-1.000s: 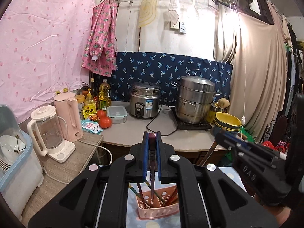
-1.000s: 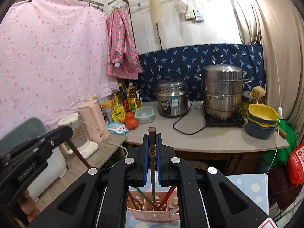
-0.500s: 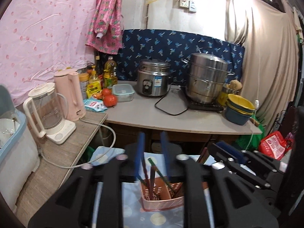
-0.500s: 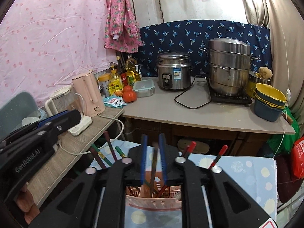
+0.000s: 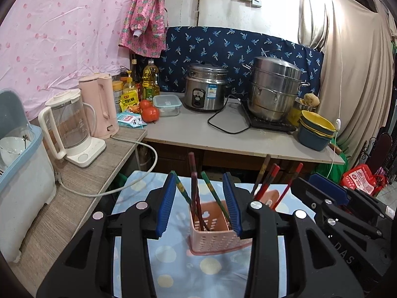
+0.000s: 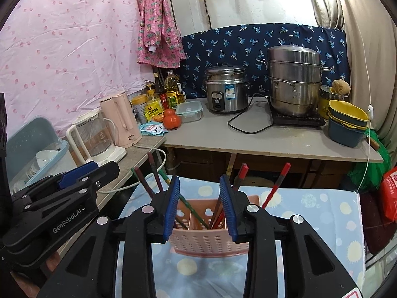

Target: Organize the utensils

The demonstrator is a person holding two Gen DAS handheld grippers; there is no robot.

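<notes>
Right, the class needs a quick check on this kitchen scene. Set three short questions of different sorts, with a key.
1. True or false: the pink basket lies tipped over on its side.
2. What stands on the black hob? A. the stacked steel steamer pot B. a frying pan C. a glass jug
3. Short answer: where are the chopsticks kept?

Key
1. False: it stands upright on the spotted cloth.
2. A.
3. Standing in the basket, ends sticking up.
</notes>
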